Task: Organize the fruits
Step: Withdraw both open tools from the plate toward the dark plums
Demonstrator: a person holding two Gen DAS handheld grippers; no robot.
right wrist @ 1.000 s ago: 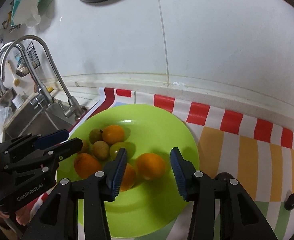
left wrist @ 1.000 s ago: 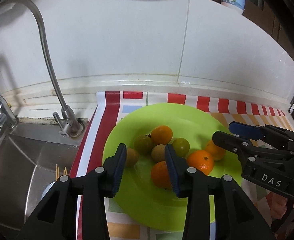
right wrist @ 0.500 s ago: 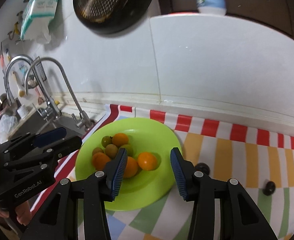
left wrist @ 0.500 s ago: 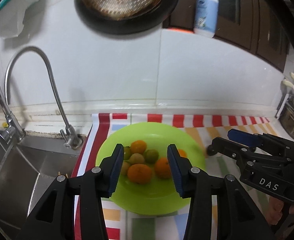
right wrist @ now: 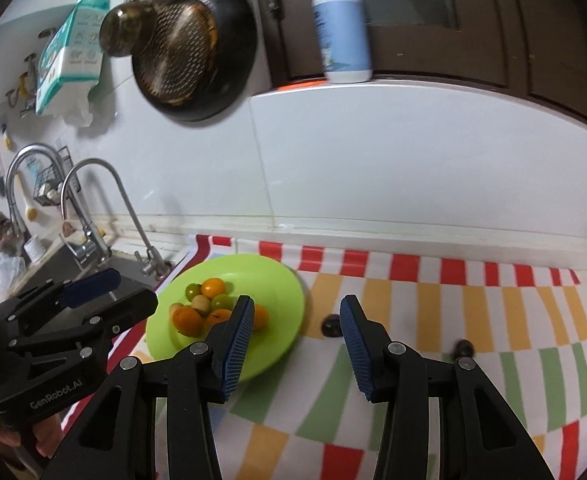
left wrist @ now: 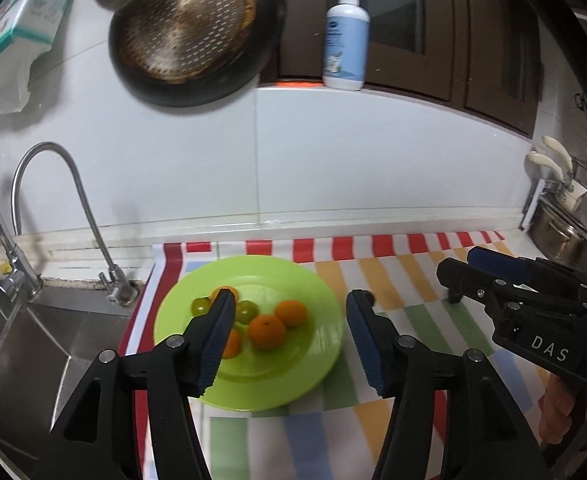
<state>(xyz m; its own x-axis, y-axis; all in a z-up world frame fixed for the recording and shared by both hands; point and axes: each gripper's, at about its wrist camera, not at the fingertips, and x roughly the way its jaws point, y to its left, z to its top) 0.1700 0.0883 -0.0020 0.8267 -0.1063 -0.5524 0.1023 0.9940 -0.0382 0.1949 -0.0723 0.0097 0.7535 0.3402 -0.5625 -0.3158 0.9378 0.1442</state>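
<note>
A lime green plate [left wrist: 285,376] [right wrist: 277,280] sits on a striped cloth and holds several small oranges [left wrist: 266,332] [right wrist: 189,319] and green fruits [left wrist: 246,311] [right wrist: 221,302] bunched on its left half. Two small dark fruits [right wrist: 331,325] [right wrist: 463,347] lie on the cloth to the right of the plate. My left gripper [left wrist: 290,300] hovers above and in front of the plate, its jaws opening with nothing between them. My right gripper [right wrist: 296,302] hangs over the plate's right edge, open and holding nothing. Each gripper shows in the other's view [left wrist: 513,300] [right wrist: 73,312].
A steel sink [left wrist: 33,340] with a curved faucet [left wrist: 53,152] lies left of the cloth [left wrist: 413,276]. A dark pan [left wrist: 189,36] hangs on the white wall, and a soap bottle [left wrist: 345,36] stands on the ledge above. Pots [left wrist: 565,224] sit at the far right.
Both grippers have drawn back and risen away from the plate, so the fruits look smaller and more wall shows. The left jaws have spread wider; the right jaws kept the same gap.
</note>
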